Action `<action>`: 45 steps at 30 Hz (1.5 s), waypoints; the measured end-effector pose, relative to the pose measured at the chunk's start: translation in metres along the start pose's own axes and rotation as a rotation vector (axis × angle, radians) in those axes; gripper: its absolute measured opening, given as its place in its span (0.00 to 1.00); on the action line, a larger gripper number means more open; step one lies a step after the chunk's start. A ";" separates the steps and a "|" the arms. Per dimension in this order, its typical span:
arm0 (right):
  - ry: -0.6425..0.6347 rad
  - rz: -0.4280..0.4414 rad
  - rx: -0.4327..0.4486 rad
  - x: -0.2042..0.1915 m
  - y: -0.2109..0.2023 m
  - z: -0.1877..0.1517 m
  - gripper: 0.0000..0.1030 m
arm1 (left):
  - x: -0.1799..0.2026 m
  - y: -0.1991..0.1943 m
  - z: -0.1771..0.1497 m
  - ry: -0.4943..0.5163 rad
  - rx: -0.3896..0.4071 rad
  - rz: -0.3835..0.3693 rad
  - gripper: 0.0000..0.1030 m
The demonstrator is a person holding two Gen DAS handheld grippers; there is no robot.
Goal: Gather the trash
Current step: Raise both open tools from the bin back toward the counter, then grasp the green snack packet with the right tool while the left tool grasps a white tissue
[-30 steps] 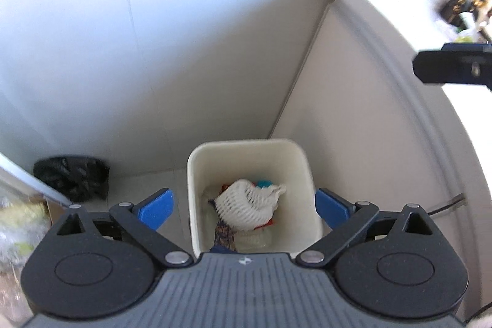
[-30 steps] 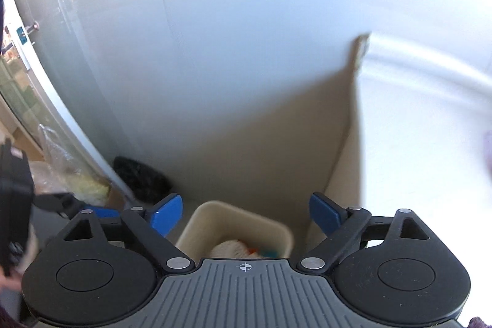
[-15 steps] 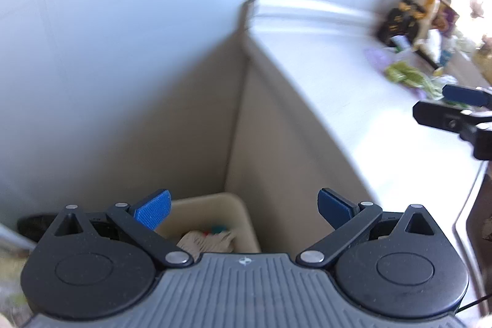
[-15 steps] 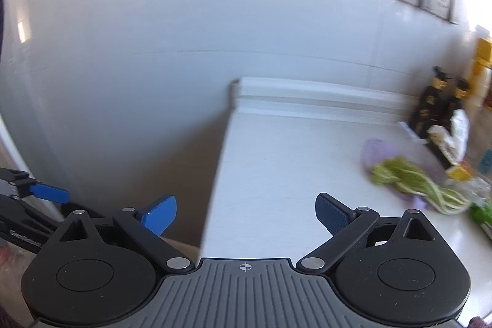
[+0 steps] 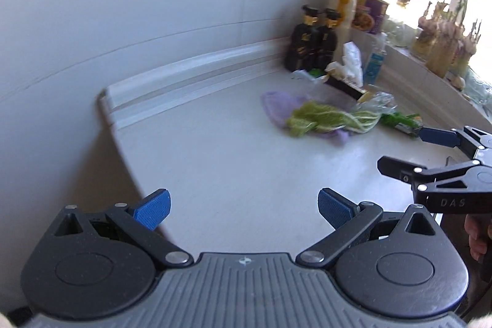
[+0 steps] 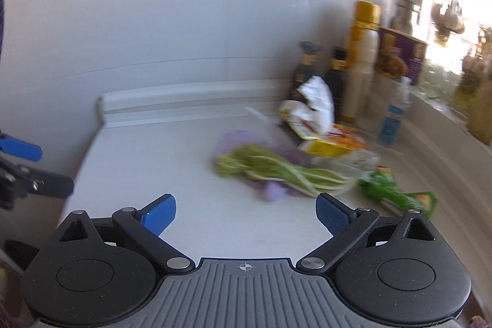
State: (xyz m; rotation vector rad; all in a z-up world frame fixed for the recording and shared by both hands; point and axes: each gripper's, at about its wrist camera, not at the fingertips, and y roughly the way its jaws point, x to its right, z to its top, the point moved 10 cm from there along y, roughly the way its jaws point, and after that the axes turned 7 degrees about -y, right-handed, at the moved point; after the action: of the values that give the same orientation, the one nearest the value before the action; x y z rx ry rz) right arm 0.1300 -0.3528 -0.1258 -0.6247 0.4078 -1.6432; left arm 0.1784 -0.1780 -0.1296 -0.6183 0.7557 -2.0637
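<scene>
Trash is seen heaped at centre right of both wrist views on the white counter (image 6: 190, 162): green leafy scraps (image 6: 270, 171) over a limp purple bag (image 6: 243, 143), with a crumpled white wrapper (image 6: 316, 100) and a yellow carton (image 6: 326, 146) behind. Everything there is judged light and soft, the film slippery, so a bunched fold or the stalk bundle is best pinched. Both the left gripper (image 5: 243, 209) and the right gripper (image 6: 246, 212) are spread wide and empty.
</scene>
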 end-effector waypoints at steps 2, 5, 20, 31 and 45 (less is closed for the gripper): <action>-0.003 -0.051 -0.004 0.025 0.006 -0.006 0.96 | 0.013 0.003 0.011 0.042 0.004 -0.024 0.99; -0.015 -0.119 -0.018 0.058 0.014 -0.015 0.96 | 0.040 0.018 0.030 0.111 0.022 -0.045 0.99; -0.083 -0.267 -0.043 0.147 0.064 -0.031 0.93 | 0.137 0.086 0.101 0.253 0.133 -0.146 0.87; -0.147 -0.245 -0.079 0.154 0.094 -0.032 0.66 | 0.166 0.129 0.115 0.264 0.151 -0.140 0.56; -0.185 -0.246 -0.108 0.155 0.101 -0.037 0.16 | 0.168 0.138 0.113 0.232 0.109 -0.159 0.04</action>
State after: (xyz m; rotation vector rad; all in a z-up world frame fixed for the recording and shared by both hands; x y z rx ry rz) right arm 0.1745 -0.5252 -0.1884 -0.9300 0.2937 -1.7848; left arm 0.2366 -0.4159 -0.1218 -0.3924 0.7380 -2.3342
